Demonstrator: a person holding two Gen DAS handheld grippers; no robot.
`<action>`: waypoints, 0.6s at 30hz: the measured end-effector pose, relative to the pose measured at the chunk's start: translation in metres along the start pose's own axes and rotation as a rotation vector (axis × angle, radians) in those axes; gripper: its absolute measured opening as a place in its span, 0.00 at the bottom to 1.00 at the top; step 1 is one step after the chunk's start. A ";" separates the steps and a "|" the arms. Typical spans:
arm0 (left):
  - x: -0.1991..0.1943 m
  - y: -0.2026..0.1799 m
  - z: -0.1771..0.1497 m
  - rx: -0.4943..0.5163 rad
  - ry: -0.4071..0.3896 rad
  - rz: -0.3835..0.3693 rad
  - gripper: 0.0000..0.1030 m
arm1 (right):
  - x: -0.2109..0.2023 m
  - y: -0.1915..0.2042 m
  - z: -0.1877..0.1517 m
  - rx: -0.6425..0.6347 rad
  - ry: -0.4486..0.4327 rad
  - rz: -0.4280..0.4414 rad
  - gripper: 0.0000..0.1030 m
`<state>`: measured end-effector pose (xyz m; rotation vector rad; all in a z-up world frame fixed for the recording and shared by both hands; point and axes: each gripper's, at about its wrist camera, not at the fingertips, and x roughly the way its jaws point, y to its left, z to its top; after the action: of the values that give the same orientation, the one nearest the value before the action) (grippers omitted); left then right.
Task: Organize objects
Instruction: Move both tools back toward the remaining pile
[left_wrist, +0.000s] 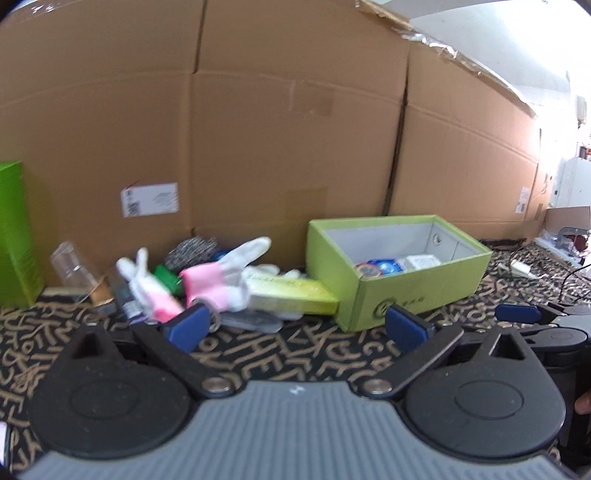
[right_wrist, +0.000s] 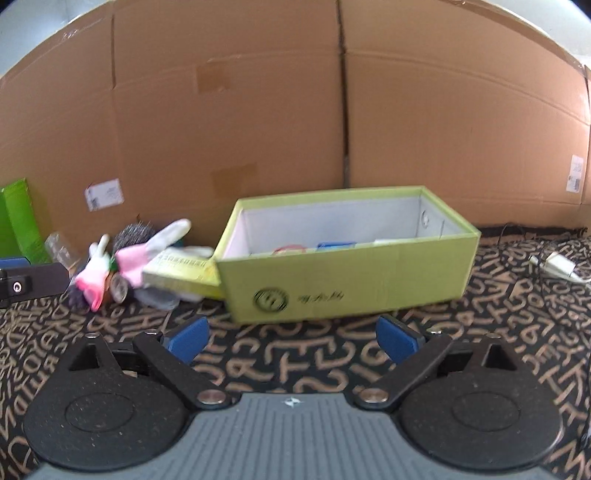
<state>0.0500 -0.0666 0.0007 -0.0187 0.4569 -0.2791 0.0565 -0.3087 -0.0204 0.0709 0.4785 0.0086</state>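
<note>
Both cameras sit low over the black cloth with tan lettering (left_wrist: 280, 354), each looking forward and slightly down between its own blue-padded fingers toward the tall brown cardboard wall (left_wrist: 277, 129) at the far side. The left wrist view faces the pile with the pink-and-white gloves (left_wrist: 207, 284) from near, the open lime-green cardboard box (left_wrist: 413, 295) off to its right. The right wrist view stands further right, close and almost square to that box (right_wrist: 343, 280); both views share box, pile and wall.
</note>
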 end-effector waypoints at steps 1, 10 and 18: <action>-0.003 0.005 -0.006 -0.009 0.010 0.015 1.00 | 0.001 0.005 -0.005 0.000 0.009 0.004 0.97; -0.014 0.065 -0.051 -0.110 0.099 0.152 1.00 | 0.008 0.049 -0.036 0.012 0.062 0.100 1.00; -0.001 0.100 -0.057 -0.154 0.147 0.204 1.00 | 0.031 0.075 -0.042 0.025 0.131 0.190 1.00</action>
<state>0.0500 0.0322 -0.0575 -0.1016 0.6214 -0.0446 0.0655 -0.2303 -0.0672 0.1410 0.6018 0.1949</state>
